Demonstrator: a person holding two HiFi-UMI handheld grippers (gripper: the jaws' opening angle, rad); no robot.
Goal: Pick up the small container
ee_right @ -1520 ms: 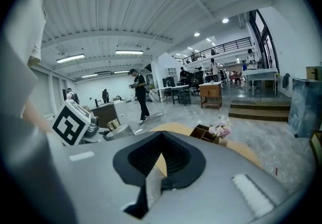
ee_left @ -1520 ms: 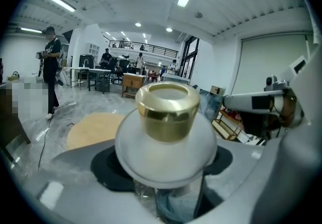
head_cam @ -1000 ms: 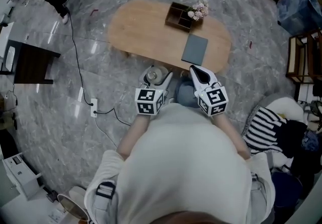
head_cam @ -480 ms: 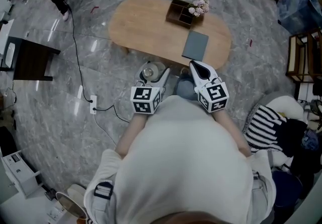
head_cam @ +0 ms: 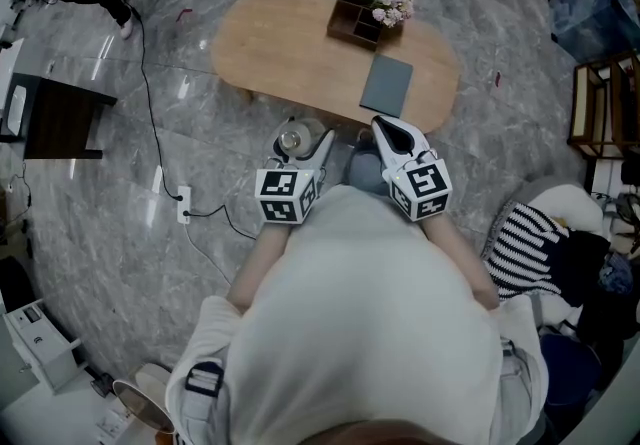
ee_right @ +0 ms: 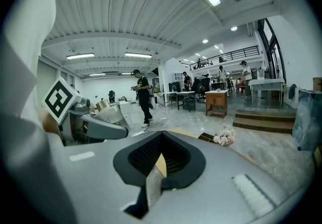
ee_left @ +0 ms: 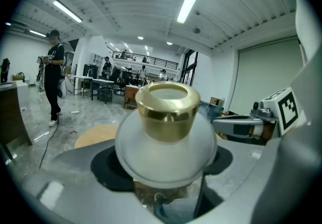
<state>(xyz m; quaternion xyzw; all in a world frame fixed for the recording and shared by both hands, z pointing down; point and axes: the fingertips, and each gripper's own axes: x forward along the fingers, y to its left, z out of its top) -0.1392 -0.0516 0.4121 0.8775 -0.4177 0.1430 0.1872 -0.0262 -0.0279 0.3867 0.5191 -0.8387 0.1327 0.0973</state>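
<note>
The left tongs (head_cam: 308, 145), at about 11 o'clock from the person's chest, are clamped on the small container (ee_left: 166, 132), a frosted round jar with a gold neck. It is held upright, clear of the floor and short of the counter (head_cam: 290, 43). The right tongs (head_cam: 393, 136), at 1 o'clock, are pressed together with nothing between them.

The lift looks done. To finish it well, keep the squeeze steady and the jar's mouth level, because the smooth curved wall could slip out of the pads if the tongs tilt or loosen.

At 12 o'clock the counter carries a grey pad (head_cam: 386, 87) and, beyond it, a wooden tray (head_cam: 352, 23) with flowers (head_cam: 392, 9).

The jar's base and the points where the pads touch it are hidden behind its bulge. I cannot tell whether anything is inside it.
</note>
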